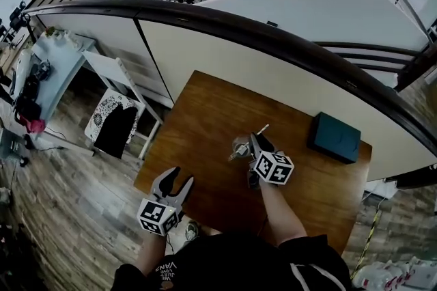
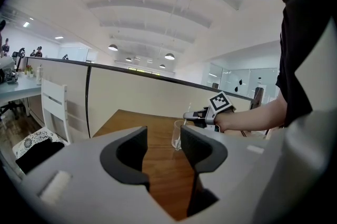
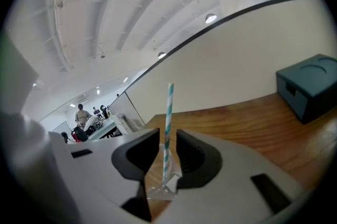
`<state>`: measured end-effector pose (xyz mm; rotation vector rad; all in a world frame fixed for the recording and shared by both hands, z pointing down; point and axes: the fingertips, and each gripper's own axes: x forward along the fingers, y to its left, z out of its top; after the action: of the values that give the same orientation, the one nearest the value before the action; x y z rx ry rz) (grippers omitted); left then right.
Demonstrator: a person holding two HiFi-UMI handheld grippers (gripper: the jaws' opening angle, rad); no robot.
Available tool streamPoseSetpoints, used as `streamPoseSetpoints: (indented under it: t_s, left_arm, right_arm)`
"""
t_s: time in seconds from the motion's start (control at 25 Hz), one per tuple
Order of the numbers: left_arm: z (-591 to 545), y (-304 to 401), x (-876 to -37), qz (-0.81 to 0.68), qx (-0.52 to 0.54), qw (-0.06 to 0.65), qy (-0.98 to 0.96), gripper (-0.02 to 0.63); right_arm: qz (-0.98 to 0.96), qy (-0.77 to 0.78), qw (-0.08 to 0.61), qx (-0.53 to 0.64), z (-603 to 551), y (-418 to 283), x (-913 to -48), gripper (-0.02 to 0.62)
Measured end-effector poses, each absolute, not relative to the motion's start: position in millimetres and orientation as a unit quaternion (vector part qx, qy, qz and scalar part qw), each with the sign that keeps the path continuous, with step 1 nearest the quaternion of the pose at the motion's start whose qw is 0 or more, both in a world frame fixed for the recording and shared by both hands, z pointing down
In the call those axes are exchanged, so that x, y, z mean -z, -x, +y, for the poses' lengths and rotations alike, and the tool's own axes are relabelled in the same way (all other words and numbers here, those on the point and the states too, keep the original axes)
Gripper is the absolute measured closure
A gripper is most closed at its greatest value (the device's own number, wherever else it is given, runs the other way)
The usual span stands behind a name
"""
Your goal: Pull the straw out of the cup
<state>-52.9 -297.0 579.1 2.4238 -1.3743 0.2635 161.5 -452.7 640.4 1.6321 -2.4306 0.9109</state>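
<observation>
My right gripper (image 3: 167, 150) straddles the upright straw (image 3: 169, 107) above the cup (image 2: 175, 136), jaws parted, not pinching; my left gripper (image 2: 164, 149) gapes empty, farther away.

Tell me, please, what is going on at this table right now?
A person works with a handheld gripper in each hand. The right gripper has its jaws either side of the striped straw standing in the clear cup on the wooden table, with slim gaps showing, so no grip yet. The left gripper hovers open and empty by the table's near edge.
</observation>
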Motion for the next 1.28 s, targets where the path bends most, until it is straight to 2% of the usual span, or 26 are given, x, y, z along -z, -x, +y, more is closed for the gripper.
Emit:
streamPoseSetpoints:
  t_s: [0.12,0.28,0.68,1.28]
  left_arm:
    - [-293,54,-580,-0.486,-0.093,0.174,-0.851,0.425]
    - [-285,60,-584,-0.487,-0.096,0.173,-0.851,0.423]
    - [-273,71,-575,-0.487,-0.077,0.174,-0.853,0.423]
    - [-260,69,-557,-0.442,-0.051,0.157,-0.882,0.425]
  right_arm:
    - [-0.796,-0.530,0.047,-0.288,-453,-160,-642,0.542]
    - [-0.797,-0.530,0.049,-0.286,-450,-159,-641,0.565]
    - [-0.803,-0.539,0.040,-0.249,-432,-155,-599,0.569]
    - [-0.808,-0.557,-0.022,-0.191,-378,-154,-510,0.569]
